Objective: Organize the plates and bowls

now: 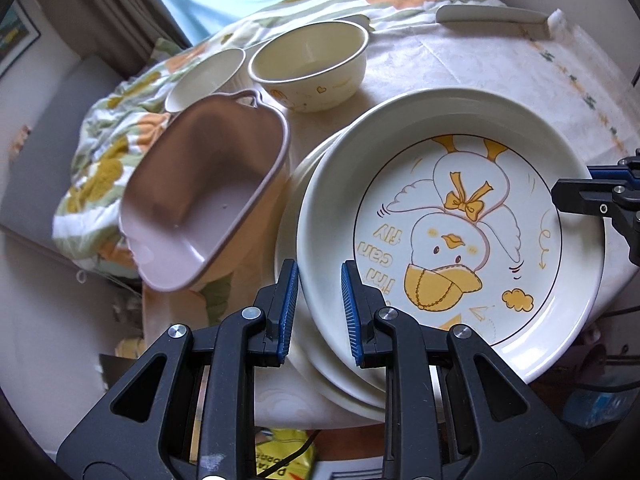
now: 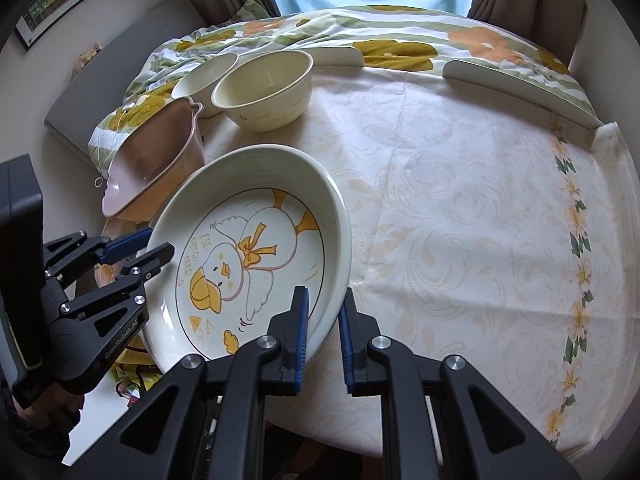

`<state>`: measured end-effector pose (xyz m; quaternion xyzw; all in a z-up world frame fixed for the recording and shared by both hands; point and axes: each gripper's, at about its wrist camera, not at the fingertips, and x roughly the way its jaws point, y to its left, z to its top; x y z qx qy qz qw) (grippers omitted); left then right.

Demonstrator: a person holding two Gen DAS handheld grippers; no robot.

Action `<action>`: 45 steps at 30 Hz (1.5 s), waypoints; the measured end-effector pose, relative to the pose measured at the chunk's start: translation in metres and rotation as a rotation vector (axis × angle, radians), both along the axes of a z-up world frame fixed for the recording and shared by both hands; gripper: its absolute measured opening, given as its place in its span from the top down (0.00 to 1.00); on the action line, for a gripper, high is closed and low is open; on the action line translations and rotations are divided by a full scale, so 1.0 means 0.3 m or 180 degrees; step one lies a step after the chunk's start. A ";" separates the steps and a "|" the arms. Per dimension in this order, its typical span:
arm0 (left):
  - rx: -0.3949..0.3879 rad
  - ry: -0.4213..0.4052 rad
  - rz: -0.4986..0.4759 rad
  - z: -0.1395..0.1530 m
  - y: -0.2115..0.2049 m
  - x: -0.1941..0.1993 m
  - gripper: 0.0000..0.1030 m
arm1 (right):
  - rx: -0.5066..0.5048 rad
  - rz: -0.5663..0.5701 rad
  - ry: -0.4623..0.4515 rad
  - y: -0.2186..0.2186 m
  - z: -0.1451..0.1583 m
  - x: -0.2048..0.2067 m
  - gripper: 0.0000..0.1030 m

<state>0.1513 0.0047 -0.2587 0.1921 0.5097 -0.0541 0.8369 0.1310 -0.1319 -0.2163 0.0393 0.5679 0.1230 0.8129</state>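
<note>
A cream plate with a yellow duck drawing (image 1: 460, 240) (image 2: 248, 248) lies on top of a stack of plain cream plates (image 1: 344, 384) at the table's near left edge. My left gripper (image 1: 320, 312) (image 2: 154, 242) is shut on the duck plate's left rim, one finger above it and one below. My right gripper (image 2: 323, 336) (image 1: 576, 196) is shut on the opposite rim. In the right wrist view the plate looks tilted, with its far edge raised. Two cream bowls (image 1: 308, 64) (image 1: 204, 76) stand side by side at the back left.
A pink heart-shaped dish (image 1: 200, 200) (image 2: 152, 168) leans tilted at the table's left edge, close to the plates. The pale patterned tablecloth (image 2: 460, 200) stretches away to the right. A floral blanket (image 2: 360, 32) and white curved rails (image 2: 520, 80) border the far side.
</note>
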 end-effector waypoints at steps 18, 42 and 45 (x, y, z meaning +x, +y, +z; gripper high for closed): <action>0.0164 -0.0048 0.0009 -0.001 0.000 -0.012 0.81 | -0.0395 -0.0018 -0.0086 0.057 -0.023 -0.001 0.87; 0.0169 0.0013 0.0127 0.012 -0.037 -0.014 0.19 | 0.0083 -0.0153 -0.0056 -0.040 0.009 -0.004 0.54; 0.0078 -0.0047 0.0258 0.076 -0.014 -0.020 0.19 | 0.0185 -0.0154 -0.0138 -0.074 0.052 -0.003 0.50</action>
